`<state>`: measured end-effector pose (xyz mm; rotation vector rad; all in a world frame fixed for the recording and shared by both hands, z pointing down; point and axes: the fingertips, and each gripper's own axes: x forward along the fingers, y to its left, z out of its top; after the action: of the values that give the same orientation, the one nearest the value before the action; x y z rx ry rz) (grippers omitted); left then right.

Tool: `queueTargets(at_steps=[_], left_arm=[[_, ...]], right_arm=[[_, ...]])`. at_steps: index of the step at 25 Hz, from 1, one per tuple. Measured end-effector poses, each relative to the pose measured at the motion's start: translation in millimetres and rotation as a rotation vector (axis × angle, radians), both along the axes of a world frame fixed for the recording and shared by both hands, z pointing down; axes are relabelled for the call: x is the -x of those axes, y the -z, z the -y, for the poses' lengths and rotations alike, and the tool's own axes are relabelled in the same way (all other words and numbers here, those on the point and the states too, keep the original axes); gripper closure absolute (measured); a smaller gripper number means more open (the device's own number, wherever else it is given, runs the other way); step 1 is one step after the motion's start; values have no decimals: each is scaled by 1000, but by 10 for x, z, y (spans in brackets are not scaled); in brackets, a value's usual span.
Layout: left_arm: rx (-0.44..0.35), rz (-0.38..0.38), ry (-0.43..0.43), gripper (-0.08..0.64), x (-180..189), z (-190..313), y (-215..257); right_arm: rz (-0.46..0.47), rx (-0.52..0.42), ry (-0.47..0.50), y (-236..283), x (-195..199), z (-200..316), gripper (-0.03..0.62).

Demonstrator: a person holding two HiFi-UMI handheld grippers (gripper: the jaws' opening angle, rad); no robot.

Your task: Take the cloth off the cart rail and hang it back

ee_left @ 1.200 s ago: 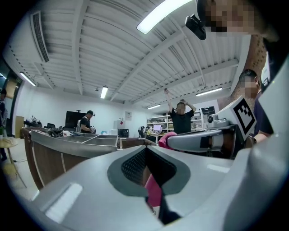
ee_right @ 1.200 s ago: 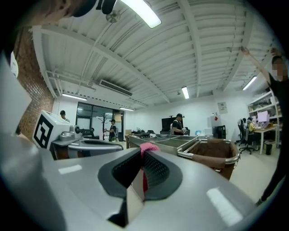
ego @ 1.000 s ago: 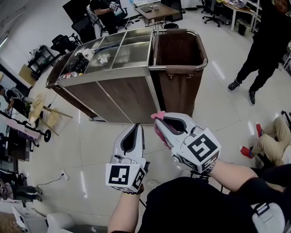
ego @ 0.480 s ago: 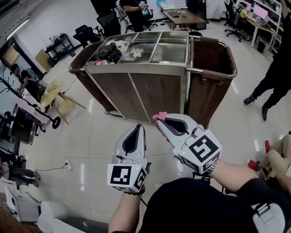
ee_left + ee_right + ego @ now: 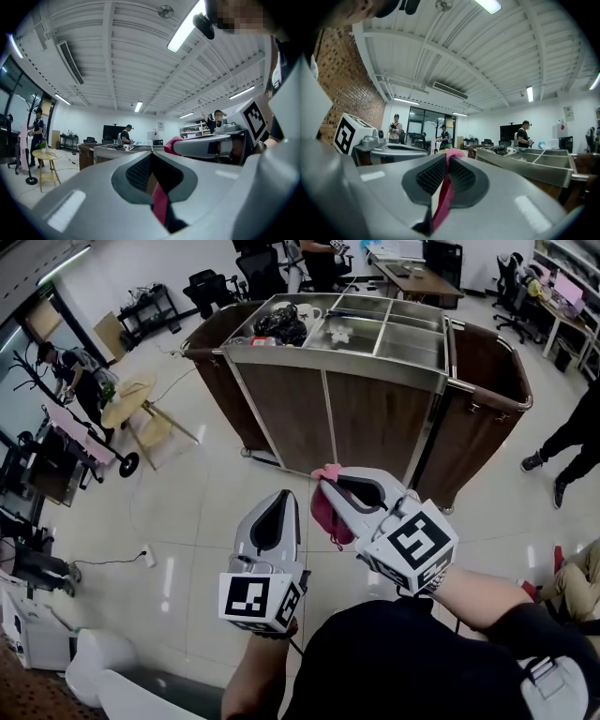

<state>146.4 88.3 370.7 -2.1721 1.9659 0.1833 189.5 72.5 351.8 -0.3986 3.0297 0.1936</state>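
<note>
My right gripper (image 5: 323, 480) is shut on a pink cloth (image 5: 328, 512), which bunches and hangs under its tips. In the right gripper view the cloth (image 5: 443, 199) runs down between the closed pads (image 5: 433, 176). My left gripper (image 5: 283, 495) is beside it on the left, shut, with no cloth showing at its tips; in the left gripper view a pink sliver shows low in its gap. The cart (image 5: 375, 409), with a steel top and brown panels, stands ahead. Its right-end rail (image 5: 487, 399) rims a brown bag.
A second brown bag (image 5: 220, 371) hangs on the cart's left end. A round wooden stool (image 5: 141, 413) and a person (image 5: 75, 381) are at the left. A person's legs in black (image 5: 572, 442) are at the right. Desks and office chairs stand behind the cart.
The head view has swung, so the cart now sits further right and closer. Both grippers keep their pose, and the cloth stays in the right one.
</note>
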Motion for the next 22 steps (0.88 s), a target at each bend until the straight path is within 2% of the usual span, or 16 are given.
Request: queueTargets(at_steps=[4, 9, 14, 17, 20, 22], left_arm=[[-2, -9, 43, 557, 543, -106, 27], [-16, -20, 94, 557, 896, -275, 46], [-10, -21, 140, 557, 1175, -296, -62], [-5, -19, 168, 557, 1357, -243, -132], [4, -14, 193, 557, 1545, -132, -183], [8, -10, 209, 557, 1683, -36, -213]], right_arm=[[-27, 9, 21, 25, 539, -72, 581], [-23, -14, 88, 35, 913, -239, 581], [-57, 84, 135, -69, 1196, -300, 581], [-47, 63, 163, -112, 1382, -225, 581], [-12, -13, 192, -115, 1594, -65, 581], [-23, 27, 209, -168, 1732, 6, 581]])
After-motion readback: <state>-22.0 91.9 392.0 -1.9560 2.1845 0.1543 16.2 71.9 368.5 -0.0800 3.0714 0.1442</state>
